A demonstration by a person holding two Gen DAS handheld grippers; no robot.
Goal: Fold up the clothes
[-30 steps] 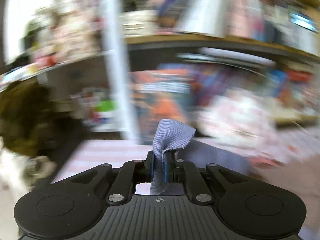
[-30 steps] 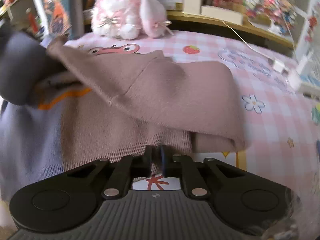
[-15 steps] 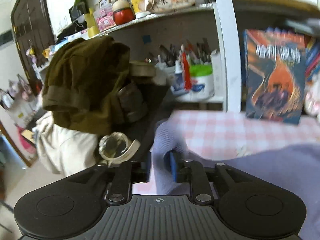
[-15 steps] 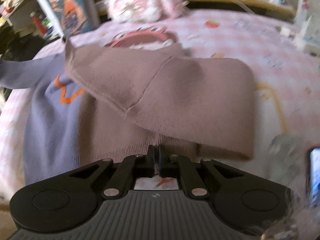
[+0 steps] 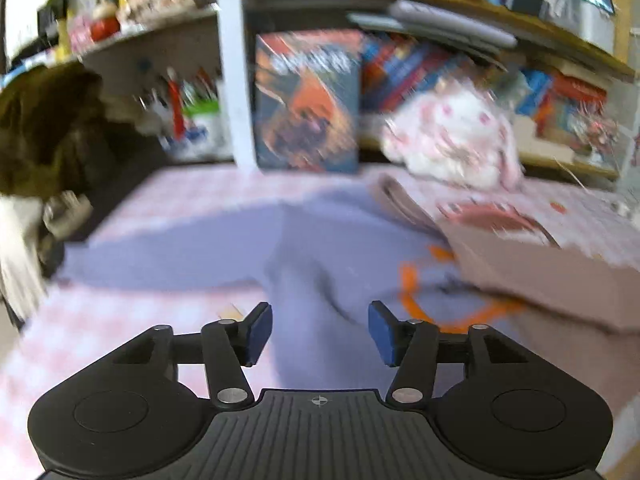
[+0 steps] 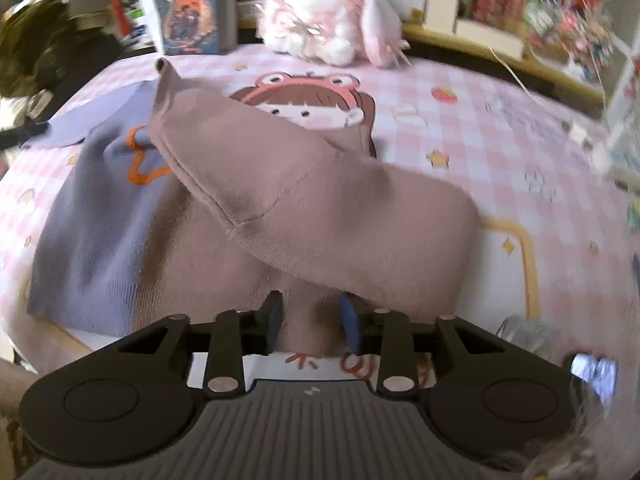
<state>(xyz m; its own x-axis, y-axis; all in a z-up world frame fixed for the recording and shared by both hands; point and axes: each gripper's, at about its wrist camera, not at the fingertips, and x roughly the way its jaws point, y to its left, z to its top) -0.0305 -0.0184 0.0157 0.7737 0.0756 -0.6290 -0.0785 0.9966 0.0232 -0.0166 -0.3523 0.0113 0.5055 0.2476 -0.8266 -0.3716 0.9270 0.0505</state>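
Left gripper (image 5: 320,334) — blue pads spread wide, nothing between them, above lavender body of two-tone knit sweater (image 5: 304,280). Right gripper (image 6: 311,326) — jaws parted, loosely straddling mauve hem of same sweater (image 6: 320,216); not clamped. Sweater lies on pink checked tablecloth with cartoon print (image 6: 480,128): mauve half folded over lavender half, orange star outline (image 6: 140,160) at 10 o'clock of fold. White-pink plush rabbit (image 6: 332,12) at 12 o'clock; upright illustrated book (image 5: 306,100) beside it, before cluttered shelves.

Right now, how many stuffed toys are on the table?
1: a fluffy pink-and-white stuffed rabbit at the far edge of the pink checked tablecloth, beyond the mauve-and-lilac knitted sweater. Others could be hidden.
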